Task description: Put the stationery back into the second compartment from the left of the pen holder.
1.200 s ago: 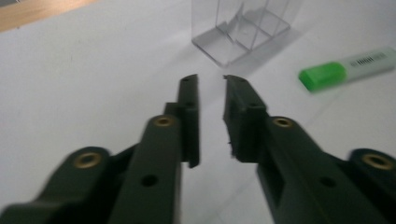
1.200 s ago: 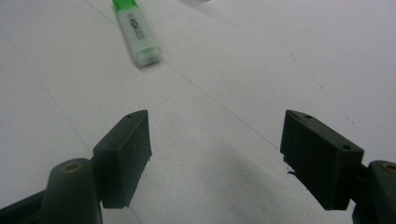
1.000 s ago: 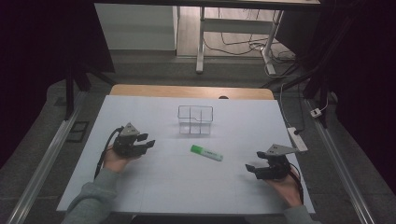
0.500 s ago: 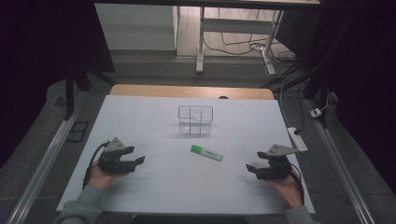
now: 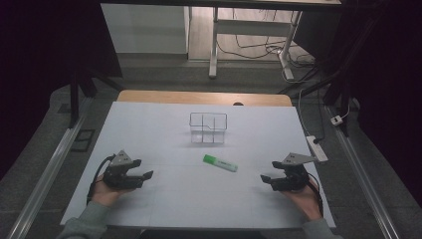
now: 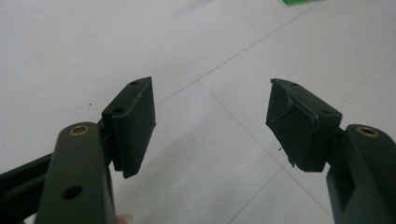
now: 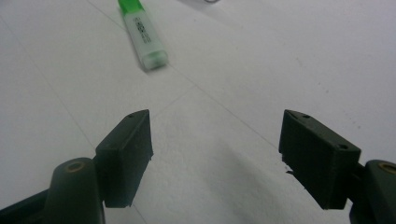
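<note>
We hold the left gripper (image 5: 142,175) low over the white tabletop (image 5: 164,129) at its near left; its jaws have just been opening and now stand wide with nothing between them. Our right gripper (image 5: 268,179), near right, is likewise spread wide and empty. The green highlighter (image 5: 220,163) lies flat between them, just short of the clear box (image 5: 208,128).

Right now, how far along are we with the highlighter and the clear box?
Barely started. The green highlighter lies flat on the white table, short of the clear box, which looks empty. The left gripper has just been opening, nothing between its jaws; the right gripper is open, empty. Left: probably grasping it and boxing it.
</note>
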A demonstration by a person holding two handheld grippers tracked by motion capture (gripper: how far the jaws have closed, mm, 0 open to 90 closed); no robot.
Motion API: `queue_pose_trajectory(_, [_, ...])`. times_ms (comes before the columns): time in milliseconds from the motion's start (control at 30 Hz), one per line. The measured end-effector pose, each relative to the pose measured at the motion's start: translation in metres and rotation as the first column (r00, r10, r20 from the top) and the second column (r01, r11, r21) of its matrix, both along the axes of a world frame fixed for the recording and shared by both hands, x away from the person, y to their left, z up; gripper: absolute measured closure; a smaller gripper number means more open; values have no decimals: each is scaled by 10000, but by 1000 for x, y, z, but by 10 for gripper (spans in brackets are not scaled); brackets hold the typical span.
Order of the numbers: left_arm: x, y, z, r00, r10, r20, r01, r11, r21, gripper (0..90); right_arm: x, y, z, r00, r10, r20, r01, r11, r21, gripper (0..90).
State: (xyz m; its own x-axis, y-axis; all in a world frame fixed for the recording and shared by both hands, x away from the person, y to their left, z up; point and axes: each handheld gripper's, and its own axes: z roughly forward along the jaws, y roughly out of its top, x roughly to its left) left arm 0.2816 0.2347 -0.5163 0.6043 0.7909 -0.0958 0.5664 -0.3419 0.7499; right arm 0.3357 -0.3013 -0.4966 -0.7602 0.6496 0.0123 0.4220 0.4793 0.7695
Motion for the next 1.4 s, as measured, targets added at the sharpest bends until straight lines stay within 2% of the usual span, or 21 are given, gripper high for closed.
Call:
queue_pose_trajectory(167, [-1,0,-1,10000,-16,-26,16,10000,4,324,2,8,10,9997,240,39,-240,9997,75,254])
queue_pose_trajectory(333, [-1,0,-1,10000,-63,2,63,10000,28,323,9,24,16,9989,466,-50,-466,9989,66,252])
queue_pose_trajectory(467, [0,0,-2,9999,-142,-21,142,9999,73,323,15,41,20,9967,804,-59,-805,9966,-181,252])
queue_pose_trajectory(600, [2,-3,-4,9996,-256,-141,259,9995,172,321,23,55,22,9940,1059,-273,-1067,9939,-284,252])
queue_pose_trajectory(900, [4,-5,-4,9991,-410,-107,412,9990,165,326,37,73,24,9889,1342,-634,-1368,9898,-387,252])
queue_pose_trajectory(1000, [5,-6,-4,9989,-445,-132,447,9988,212,324,39,78,26,9872,1453,-663,-1473,9887,-263,252])
queue_pose_trajectory(1400, [2,-9,-3,9986,-505,-144,510,9980,376,319,48,104,34,9804,1883,-572,-1906,9810,-376,255])
